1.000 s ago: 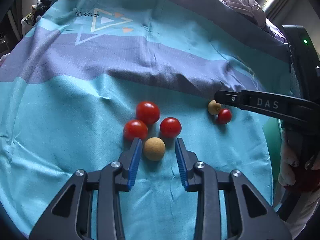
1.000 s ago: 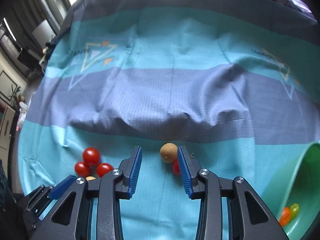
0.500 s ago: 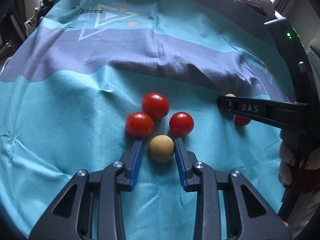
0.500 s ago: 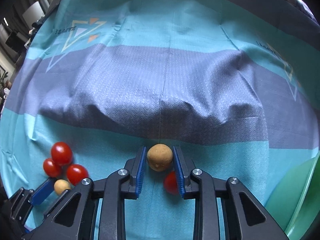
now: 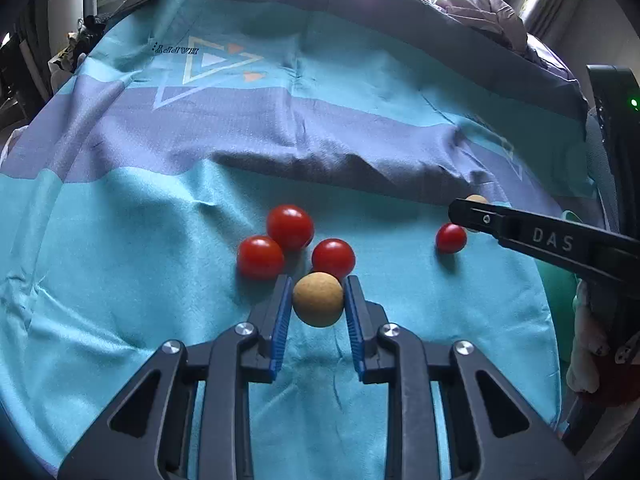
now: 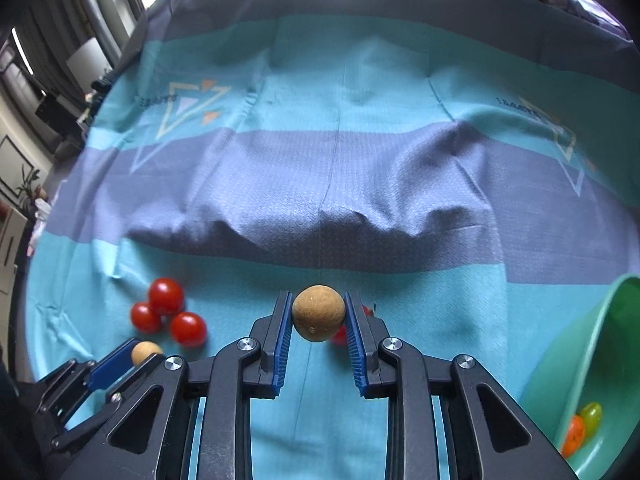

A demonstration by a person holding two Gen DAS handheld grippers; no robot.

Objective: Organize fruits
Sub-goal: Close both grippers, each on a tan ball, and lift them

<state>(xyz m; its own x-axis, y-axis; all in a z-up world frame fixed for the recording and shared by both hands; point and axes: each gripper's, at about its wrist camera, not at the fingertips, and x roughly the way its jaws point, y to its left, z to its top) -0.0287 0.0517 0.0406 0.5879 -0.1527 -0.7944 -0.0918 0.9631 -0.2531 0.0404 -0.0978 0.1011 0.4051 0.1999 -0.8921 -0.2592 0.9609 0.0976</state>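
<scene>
Teal-and-grey cloth covers the bench, rumpled into a ridge across the middle, with windows beyond.

Nearest in the left wrist view, the left gripper has its fingers closed to the width of a tan fruit and pressed on both its sides. Whether that fruit is clear of the cloth I cannot tell. Just beyond it lie three tomatoes, bunched together, the closest almost touching the fruit.

In the right wrist view, the right gripper likewise pinches a second tan fruit between its blue pads. A lone tomato sits partly hidden under it. At the right edge stands a green bowl holding a few small orange and yellow pieces.

Both grasps look made, so the step in hand is probably the lift. Next, each fruit likely needs raising straight up, to avoid nudging the tomatoes, then carrying rightwards to the bowl. The left has the longer way to go.
</scene>
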